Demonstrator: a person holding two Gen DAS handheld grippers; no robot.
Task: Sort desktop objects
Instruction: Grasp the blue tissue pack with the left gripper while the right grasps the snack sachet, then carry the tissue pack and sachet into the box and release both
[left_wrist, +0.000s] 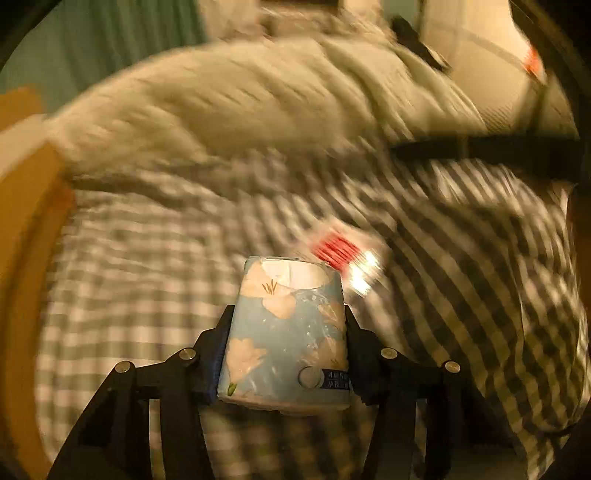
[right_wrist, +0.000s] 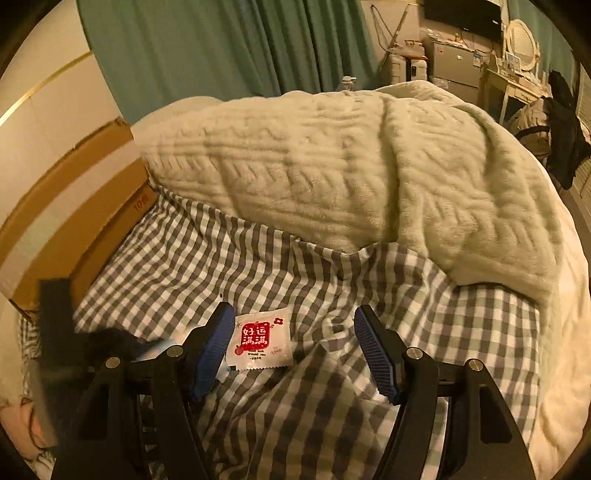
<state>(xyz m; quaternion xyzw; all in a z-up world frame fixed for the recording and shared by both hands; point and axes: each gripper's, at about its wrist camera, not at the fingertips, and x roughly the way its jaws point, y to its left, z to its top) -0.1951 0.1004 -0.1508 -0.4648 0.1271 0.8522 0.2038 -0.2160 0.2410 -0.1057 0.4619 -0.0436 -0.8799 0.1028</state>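
Right wrist: sachet (right_wrist: 259, 341) lettered "好运满满"

One blue floral tissue pack (left_wrist: 286, 332) sits between the left jaws. One white sachet with a red label (right_wrist: 258, 341) lies just ahead of the right jaws, nearer their left side. Beyond both are one cream knitted blanket (right_wrist: 332, 166), one checked bedsheet (right_wrist: 332, 280) and one cardboard box (right_wrist: 74, 206).

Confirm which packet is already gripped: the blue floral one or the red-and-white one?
The blue floral tissue pack, clamped in the left tool. The red-and-white sachet lies loose on the checked sheet.
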